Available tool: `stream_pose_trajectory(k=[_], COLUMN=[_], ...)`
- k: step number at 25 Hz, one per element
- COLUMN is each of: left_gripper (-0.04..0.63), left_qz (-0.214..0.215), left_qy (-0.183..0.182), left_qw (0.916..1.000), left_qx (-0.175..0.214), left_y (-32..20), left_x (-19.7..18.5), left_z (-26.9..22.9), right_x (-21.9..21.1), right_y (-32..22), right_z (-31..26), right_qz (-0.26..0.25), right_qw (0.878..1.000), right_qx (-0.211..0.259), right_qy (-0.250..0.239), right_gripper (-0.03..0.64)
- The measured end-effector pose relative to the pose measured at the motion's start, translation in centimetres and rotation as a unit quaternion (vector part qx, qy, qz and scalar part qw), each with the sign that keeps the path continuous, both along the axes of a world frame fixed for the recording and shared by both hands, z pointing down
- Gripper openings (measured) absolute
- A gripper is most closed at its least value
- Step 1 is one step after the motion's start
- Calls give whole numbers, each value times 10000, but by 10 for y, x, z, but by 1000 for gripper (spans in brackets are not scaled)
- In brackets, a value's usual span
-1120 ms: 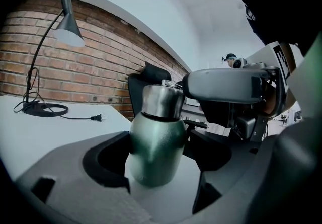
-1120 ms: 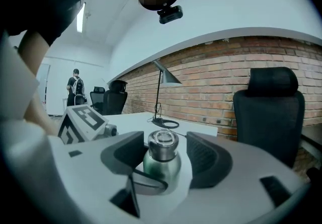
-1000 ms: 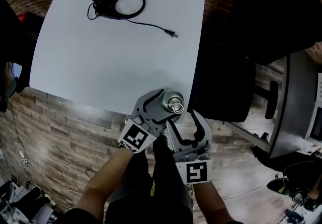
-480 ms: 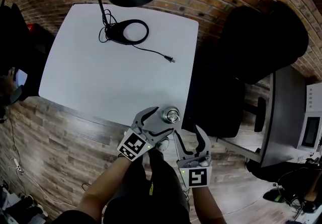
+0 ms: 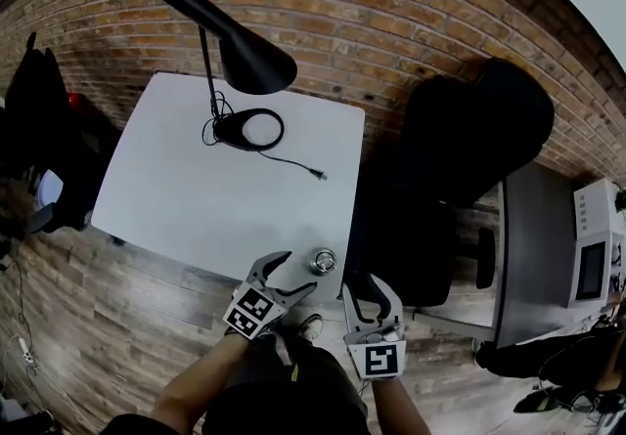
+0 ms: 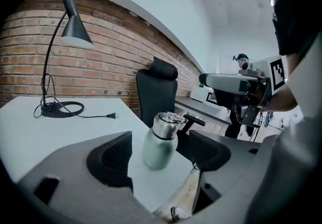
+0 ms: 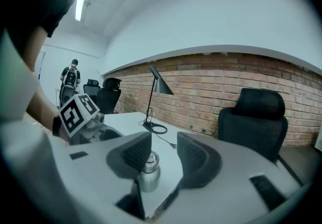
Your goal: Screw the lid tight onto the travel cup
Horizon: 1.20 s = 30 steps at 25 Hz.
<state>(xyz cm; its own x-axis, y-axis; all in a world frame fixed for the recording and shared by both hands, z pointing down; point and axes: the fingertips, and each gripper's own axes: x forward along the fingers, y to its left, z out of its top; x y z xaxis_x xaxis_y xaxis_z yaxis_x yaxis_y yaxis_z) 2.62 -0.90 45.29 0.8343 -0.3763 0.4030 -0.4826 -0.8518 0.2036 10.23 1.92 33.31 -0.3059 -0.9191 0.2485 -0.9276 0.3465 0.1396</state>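
Note:
The travel cup (image 5: 323, 261), pale green with a steel lid on top, stands upright near the front right corner of the white table (image 5: 196, 198). My left gripper (image 5: 290, 277) hangs open just in front of the cup and clear of it; in its own view the cup (image 6: 160, 142) stands beyond the open jaws. My right gripper (image 5: 370, 288) is off the table's edge, to the right of the cup. Its jaws have just been closing, still stand apart, and nothing is between them. In the right gripper view the cup (image 7: 147, 173) shows behind the left finger.
A black desk lamp (image 5: 235, 52) with its ring base (image 5: 249, 129) and loose plug (image 5: 319, 175) stands at the table's far side against the brick wall. A black office chair (image 5: 460, 150) is to the right, with a grey desk (image 5: 533, 257) beyond. Wood floor lies below.
My left gripper has let go of the cup and drawn back toward me. The right gripper has also pulled back and narrowed. The head view has tipped up, showing the lamp and wall.

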Motion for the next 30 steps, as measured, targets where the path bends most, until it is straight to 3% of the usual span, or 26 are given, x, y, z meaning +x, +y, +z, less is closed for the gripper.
stream_pose_trajectory(k=[4,7,12,20,27,30], left_gripper=[362,185,62,31,28,28], left_qz=[-11,-139,-264,-623,-889,-976], left_qy=[34,119,272,625,821,923], left_qw=[10000,9996,9980,9911,9795,9728], left_qx=[60,211,514,997,1609,1887], left_y=[-4,-11,-20,-48,-67,-73], left_x=[-3,-9,-13,-23,-31,-38], left_z=[-17,-32,-58,-119,-184,-211], right_x=[14,24,35,29,63,82], right_y=[1,-1,-6,-19,-30,-37], right_z=[-16,-24,-45,-74,-88,-93], right_qz=[153,205,266,-82,217,392], right_qw=[9998,9994,9980,9972,9970,9960], right_qx=[79,229,519,717,745,657], right_qy=[64,134,259,177,3,-452], right_gripper=[123,101,40,12,12,12])
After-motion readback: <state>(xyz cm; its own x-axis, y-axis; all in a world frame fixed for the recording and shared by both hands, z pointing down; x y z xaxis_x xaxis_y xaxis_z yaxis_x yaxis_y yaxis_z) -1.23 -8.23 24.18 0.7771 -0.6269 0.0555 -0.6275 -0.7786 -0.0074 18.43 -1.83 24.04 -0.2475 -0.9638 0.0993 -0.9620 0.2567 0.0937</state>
